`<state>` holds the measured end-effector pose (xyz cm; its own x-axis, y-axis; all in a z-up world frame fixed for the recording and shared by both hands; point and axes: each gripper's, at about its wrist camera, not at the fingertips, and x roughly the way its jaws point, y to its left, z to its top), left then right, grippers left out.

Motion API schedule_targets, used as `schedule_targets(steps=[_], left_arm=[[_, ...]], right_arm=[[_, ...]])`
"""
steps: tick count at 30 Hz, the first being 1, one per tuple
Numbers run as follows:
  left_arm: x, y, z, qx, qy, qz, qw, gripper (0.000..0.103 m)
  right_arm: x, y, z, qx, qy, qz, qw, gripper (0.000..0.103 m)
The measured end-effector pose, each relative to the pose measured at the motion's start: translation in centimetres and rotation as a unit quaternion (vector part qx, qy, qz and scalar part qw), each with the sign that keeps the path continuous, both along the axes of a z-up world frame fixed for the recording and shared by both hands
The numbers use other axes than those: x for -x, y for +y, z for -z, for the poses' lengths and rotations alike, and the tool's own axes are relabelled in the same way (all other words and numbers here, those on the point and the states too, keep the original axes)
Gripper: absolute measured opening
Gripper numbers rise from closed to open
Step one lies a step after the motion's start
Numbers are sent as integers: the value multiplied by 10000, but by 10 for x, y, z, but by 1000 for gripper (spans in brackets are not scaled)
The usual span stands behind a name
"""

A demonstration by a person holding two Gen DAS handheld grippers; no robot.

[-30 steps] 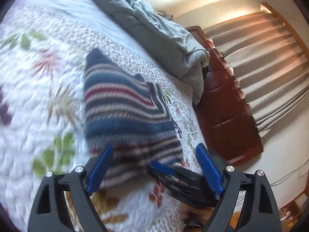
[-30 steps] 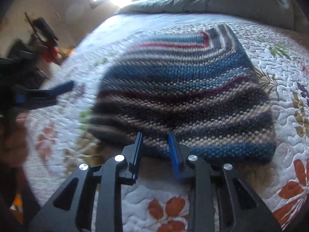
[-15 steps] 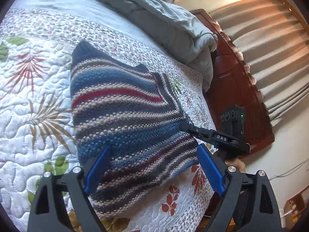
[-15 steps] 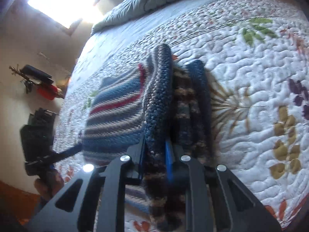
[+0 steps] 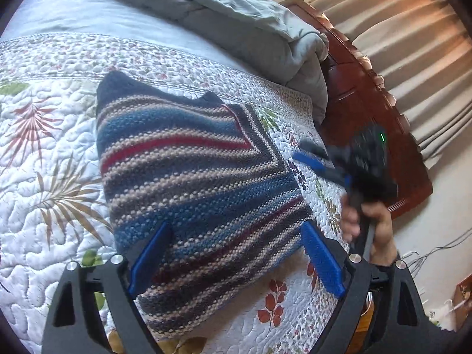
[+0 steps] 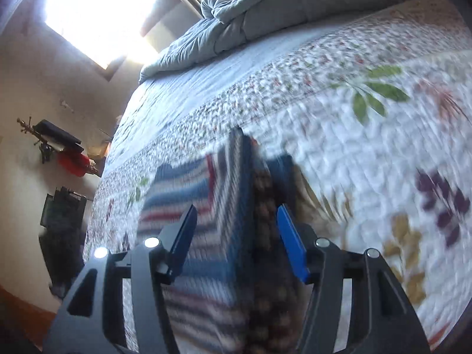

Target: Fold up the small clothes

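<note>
A folded striped knit sweater point(image 5: 188, 177), blue, beige and red, lies flat on the floral quilt point(image 5: 44, 177). My left gripper point(image 5: 236, 256) is open and empty, its blue fingers hovering over the sweater's near edge. In the left wrist view the right gripper point(image 5: 318, 162) is blurred, held by a hand just off the sweater's right edge. In the right wrist view the right gripper point(image 6: 236, 239) is open, its fingers either side of the sweater's point(image 6: 230, 236) thick folded edge, not pinching it.
A crumpled grey duvet point(image 5: 236, 17) lies at the head of the bed. A dark wooden bed frame point(image 5: 368, 124) and curtains point(image 5: 413, 44) stand to the right. The quilt's edge runs along the near right. A wall shelf with a red item point(image 6: 70, 159) shows left.
The right gripper was shut on the sweater's folded edge and has opened and let it go. It has drawn back a little. The left gripper stays open above the sweater.
</note>
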<state>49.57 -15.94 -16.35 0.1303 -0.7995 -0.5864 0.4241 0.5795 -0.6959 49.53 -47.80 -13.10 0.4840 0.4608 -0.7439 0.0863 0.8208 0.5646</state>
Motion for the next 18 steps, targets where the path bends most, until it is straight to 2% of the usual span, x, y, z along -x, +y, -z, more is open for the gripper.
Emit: schedule_targets(steps=[3,5,7,9,11,12,14,15,17,18], left_arm=[[1,0,1,-34,-29,3,10000,91],[1,0,0,-22,-25,23,10000,91],[0,0,0,-14,-27,37,10000,91],[1,0,-3,-8,-51,61,10000,91],[2,-2,-8,69,-115,127,9998,91],[3,-4,-9,109,-128,170,9997,91],[2,-8,-10,96,-153,200,9996,91],[1,-9,-10,94,-132,170,9997,91],[0,-6,-13,135,-70,118,9998,91],[-1,-3,-15,159,-59,91,9998,91]], right_arm=[[-41,10,15,235,266,-38,9994,58],[-57,13,23,196,330,-72,9992,55],[-69,18,30,242,414,-216,9986,10],[-67,16,22,622,305,-188,9974,8],[-68,0,21,652,262,108,9975,7],[-67,-10,29,627,370,256,9970,7],[-70,-11,53,710,669,190,9950,8],[-68,-10,57,700,673,164,9951,10],[-64,-14,55,439,557,229,9972,20],[-59,-17,50,270,494,294,9980,34]])
